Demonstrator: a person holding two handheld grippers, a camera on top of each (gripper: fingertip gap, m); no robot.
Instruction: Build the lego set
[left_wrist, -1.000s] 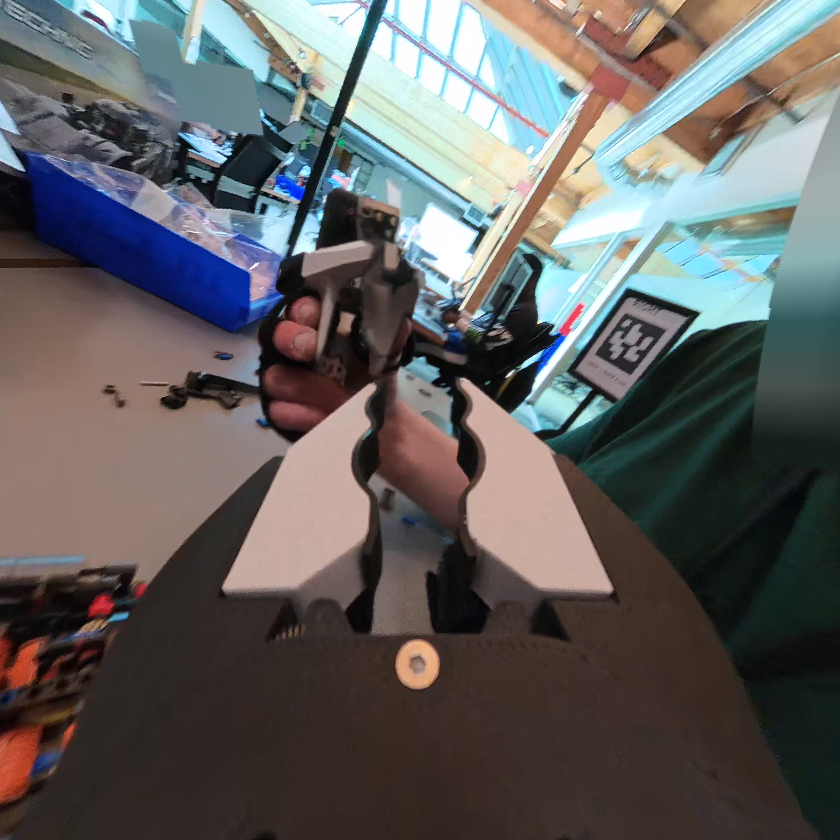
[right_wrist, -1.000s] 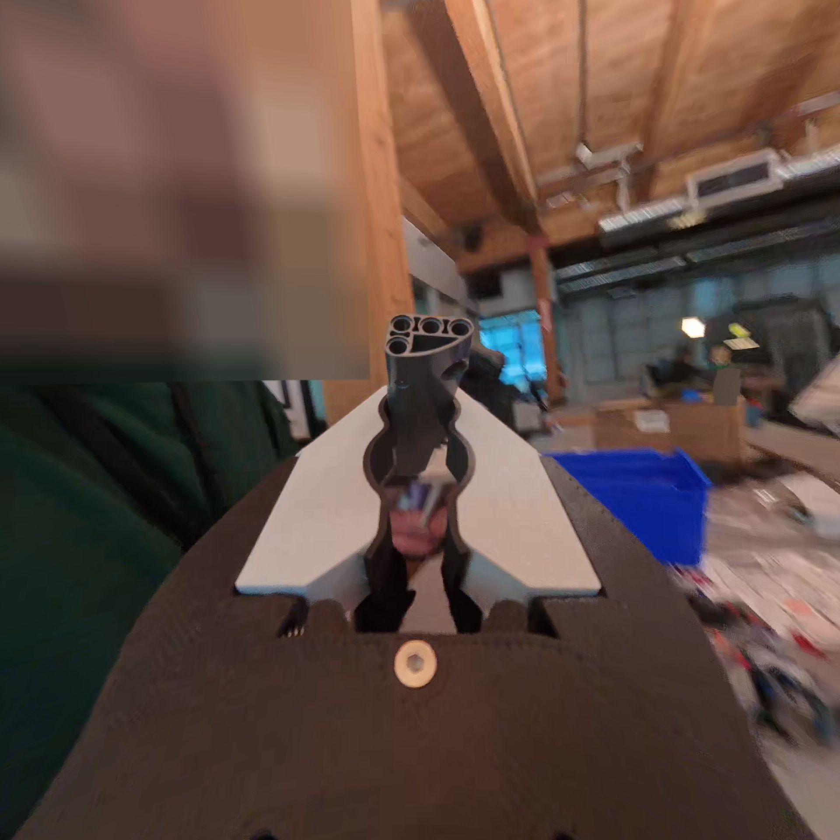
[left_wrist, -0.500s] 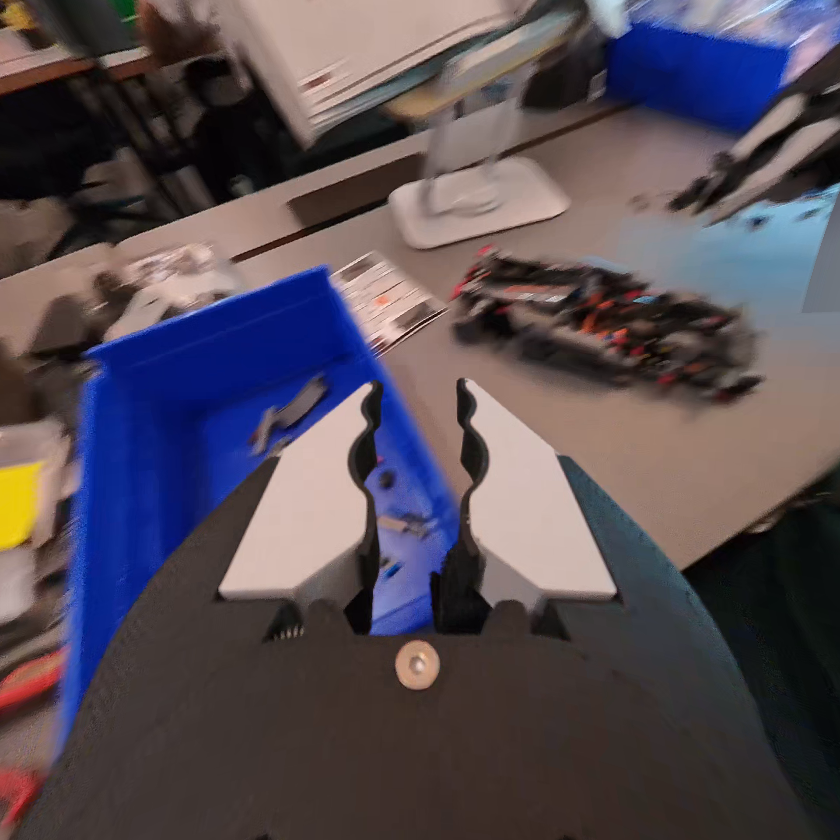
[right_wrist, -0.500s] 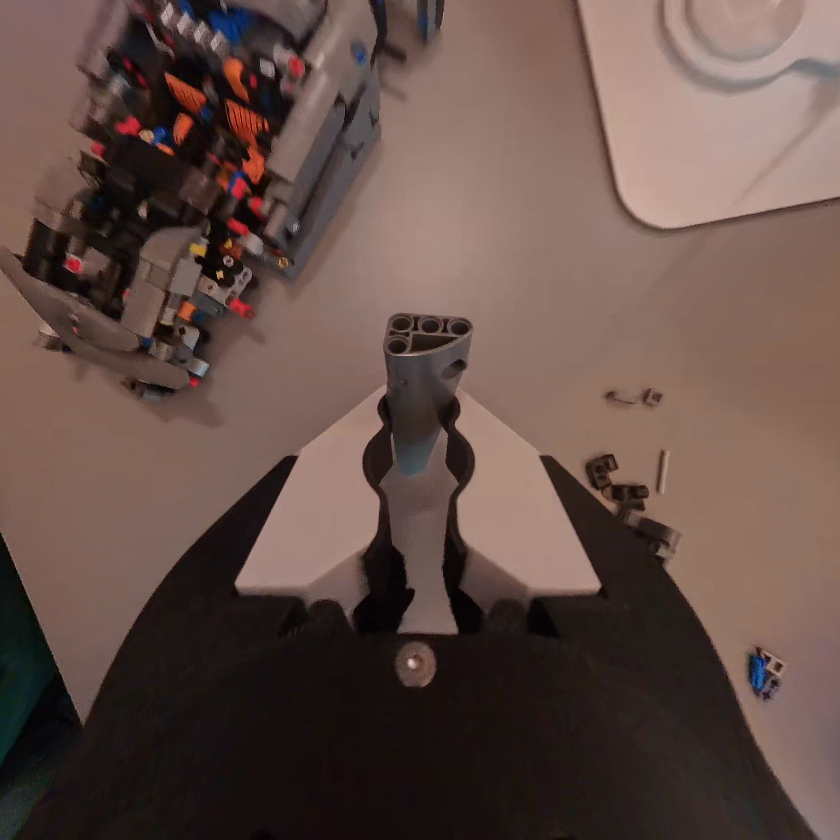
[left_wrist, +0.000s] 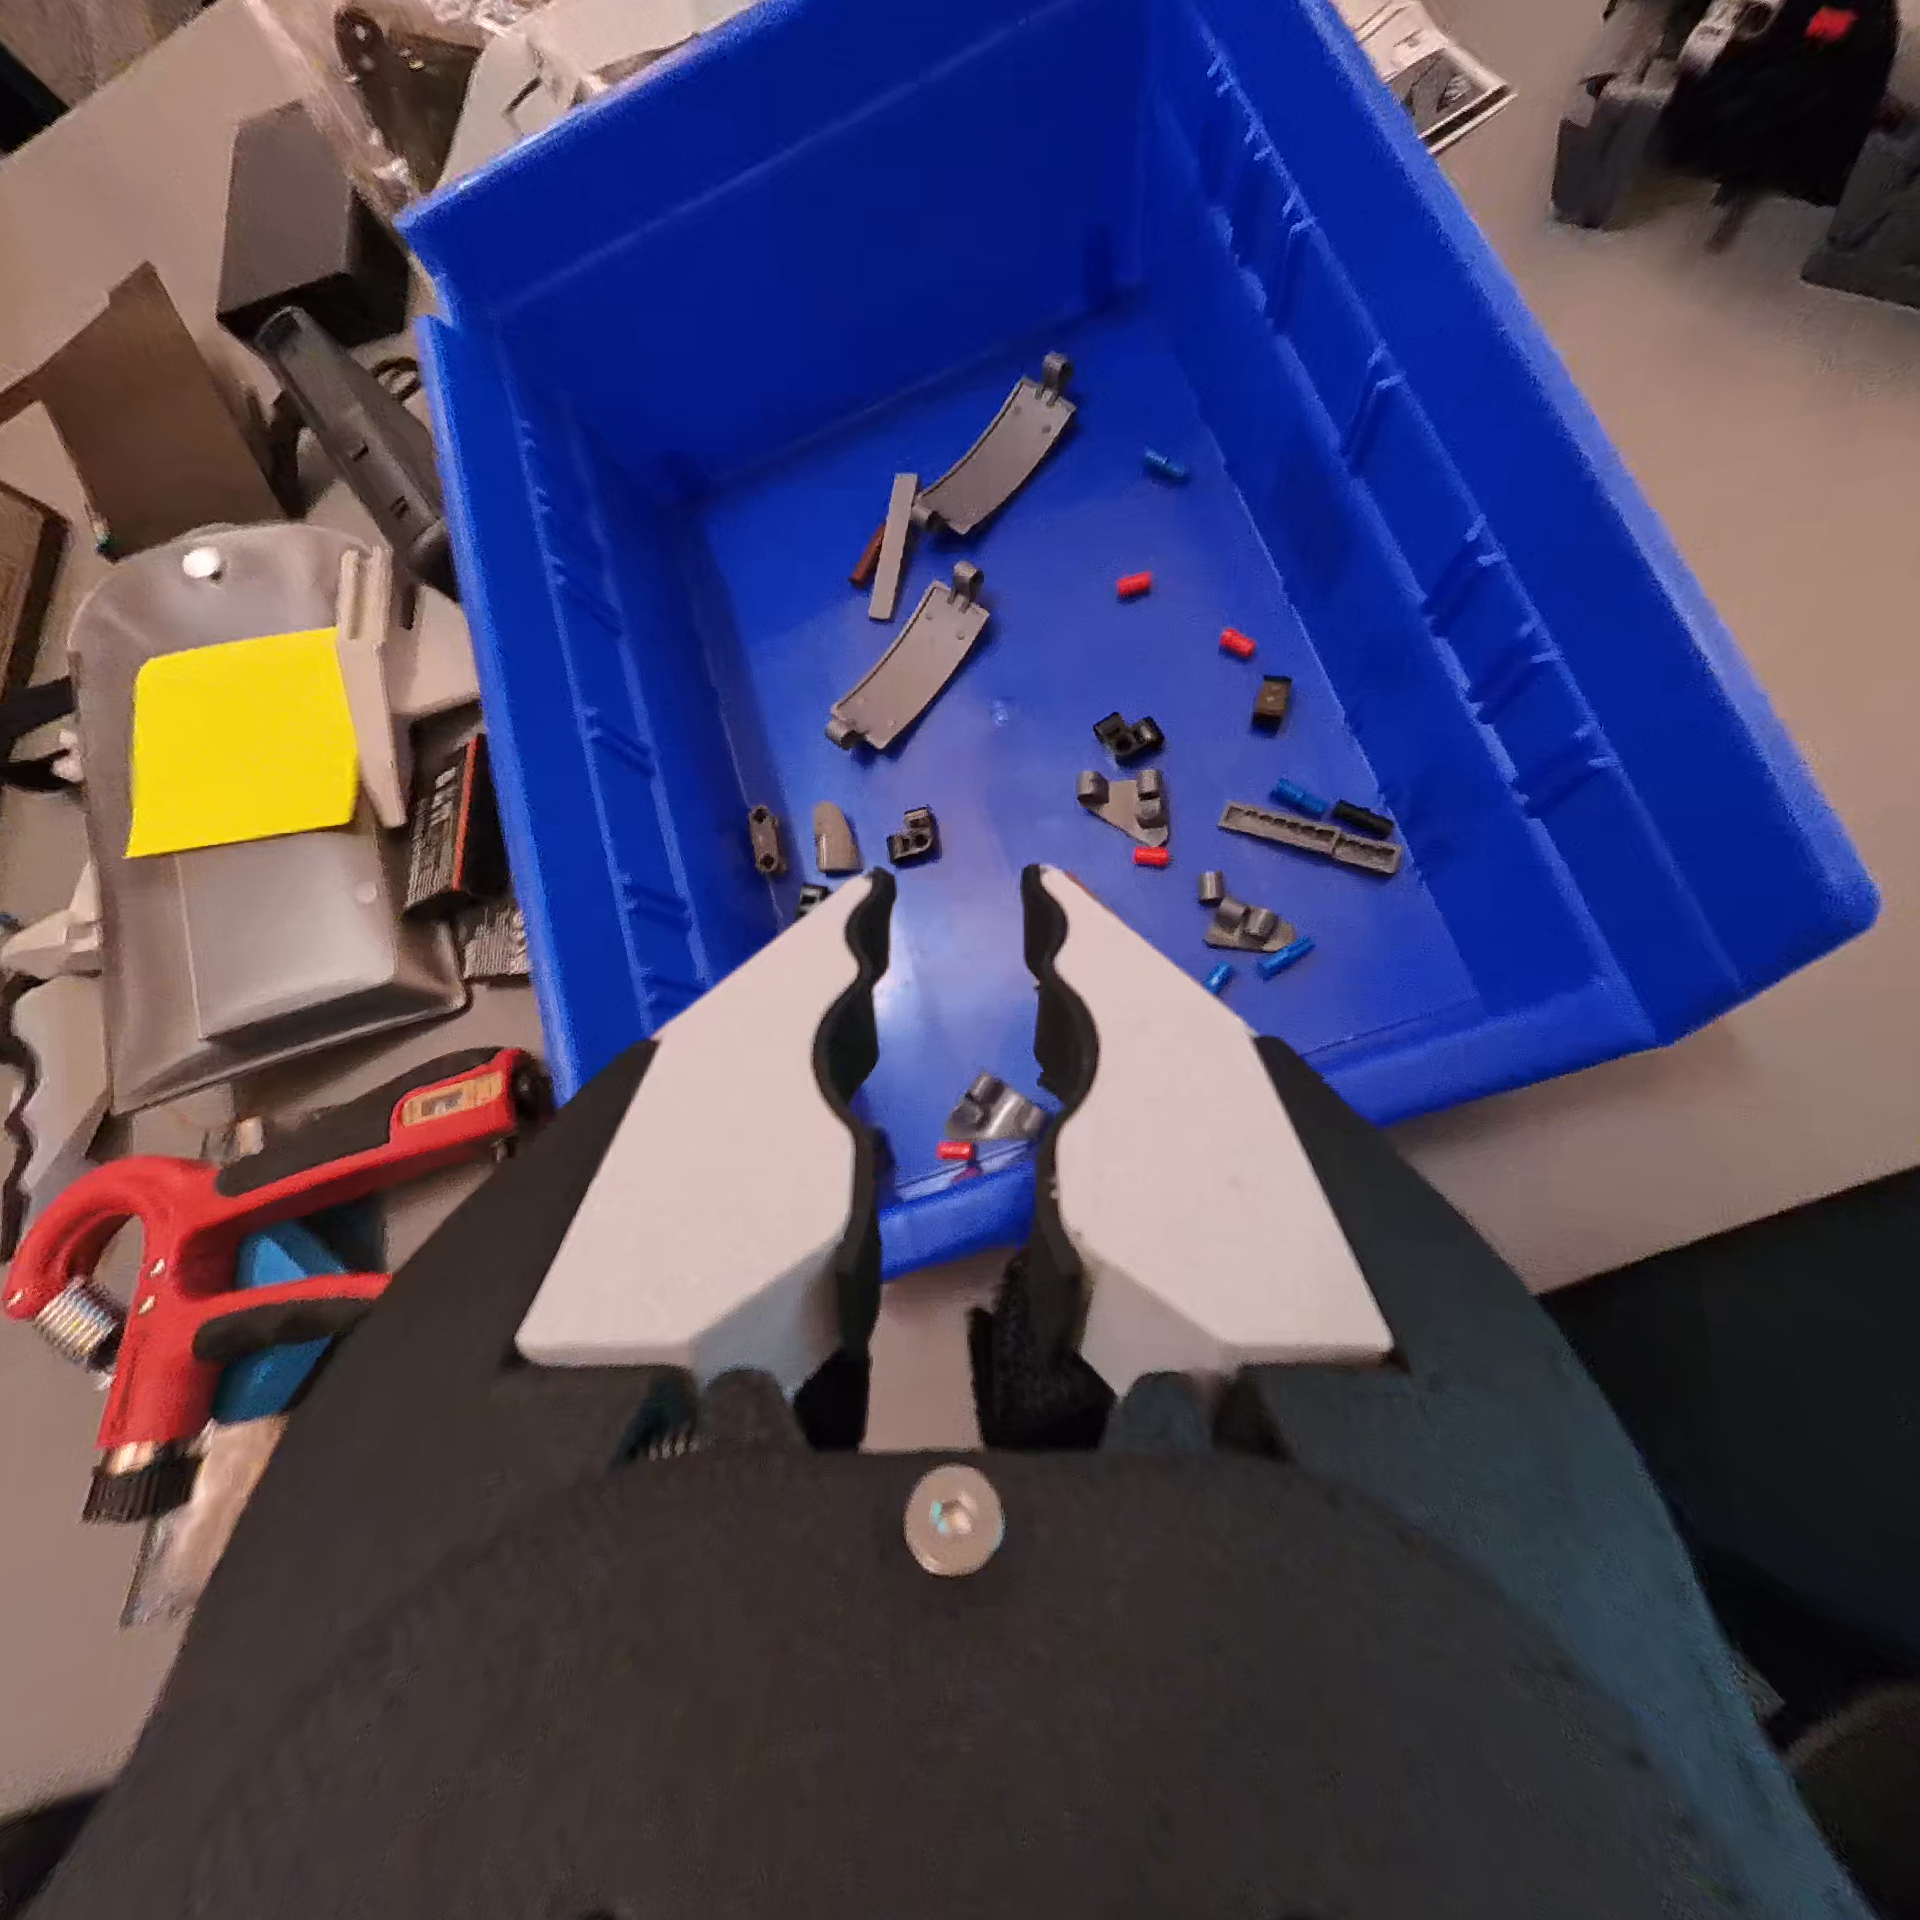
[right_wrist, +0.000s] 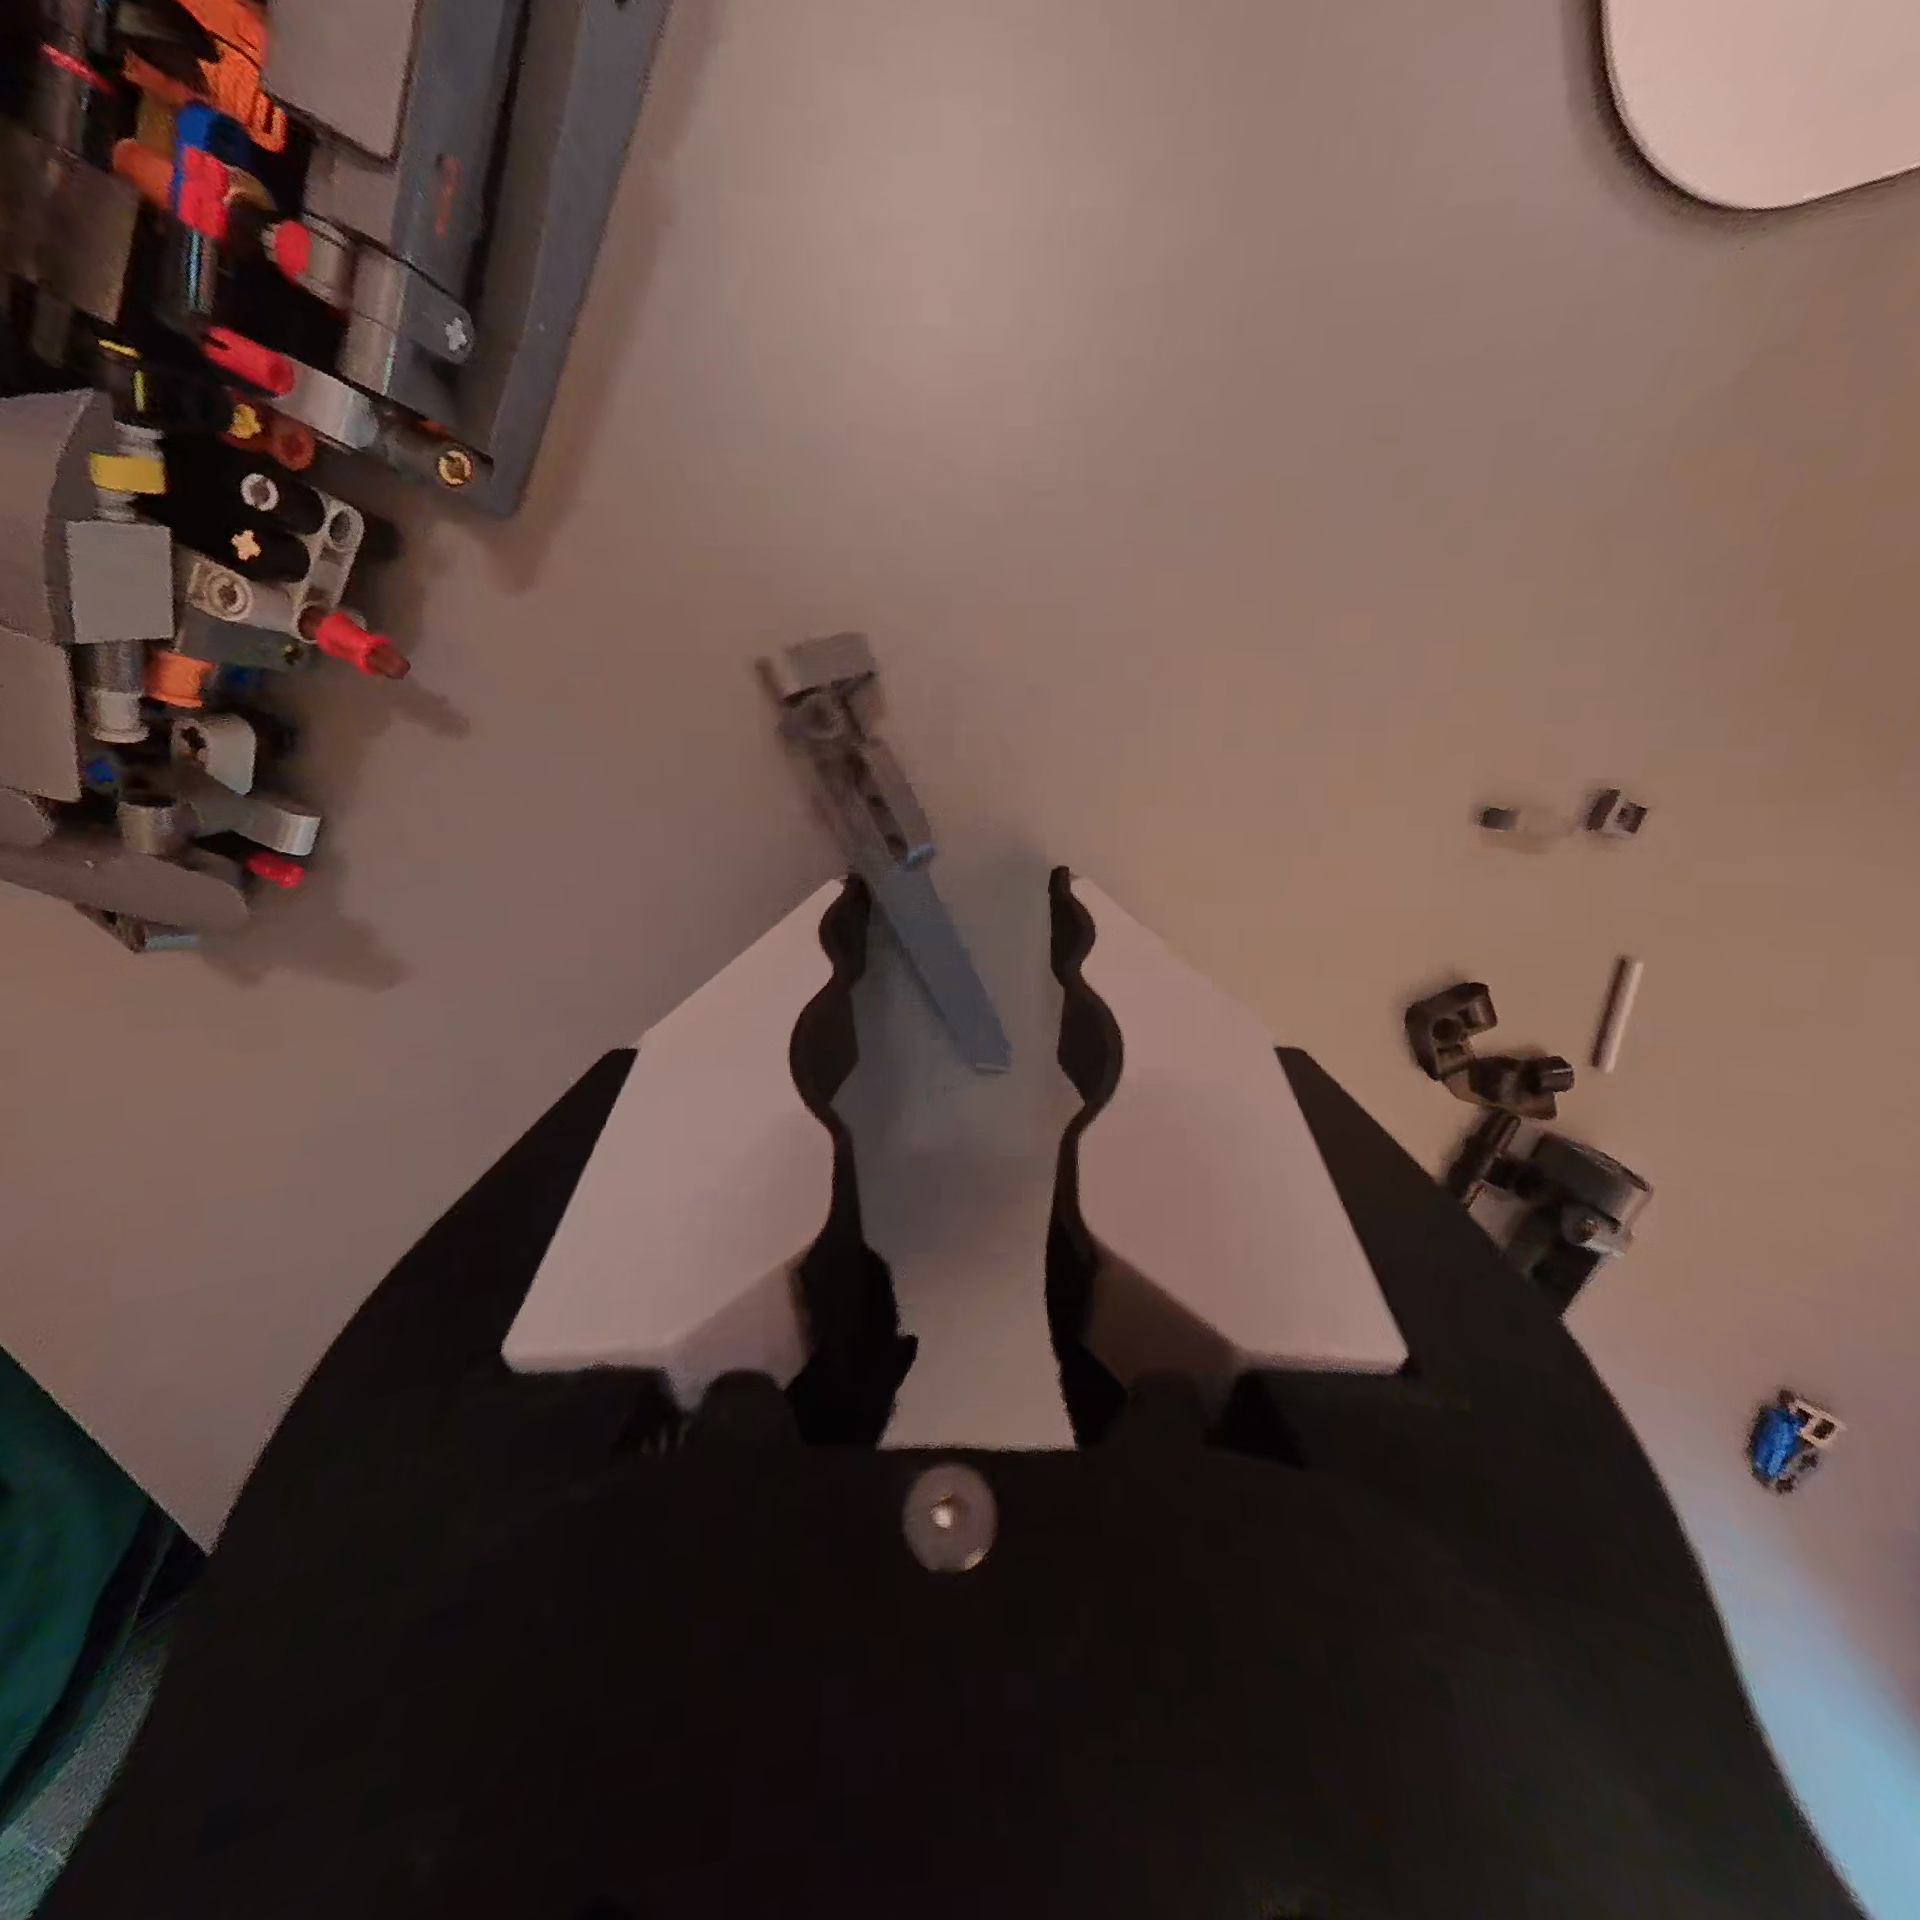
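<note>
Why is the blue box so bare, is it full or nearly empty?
Nearly empty. The blue box shows mostly bare floor, with only scattered small lego pieces lying in one layer, none stacked.

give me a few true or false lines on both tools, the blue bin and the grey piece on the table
1. The left tool is open above the blue bin. True.
2. The right tool is clamped on the grey piece. False: its jaws are apart and the piece lies on the table, reaching in between them.
3. The bin holds two curved grey panels. True.
4. The bin is packed full to the rim. False: only scattered small parts lie on its floor.
5. The half-built model sits to the right of the grey piece in the right wrist view. False: it is at the left.
</note>
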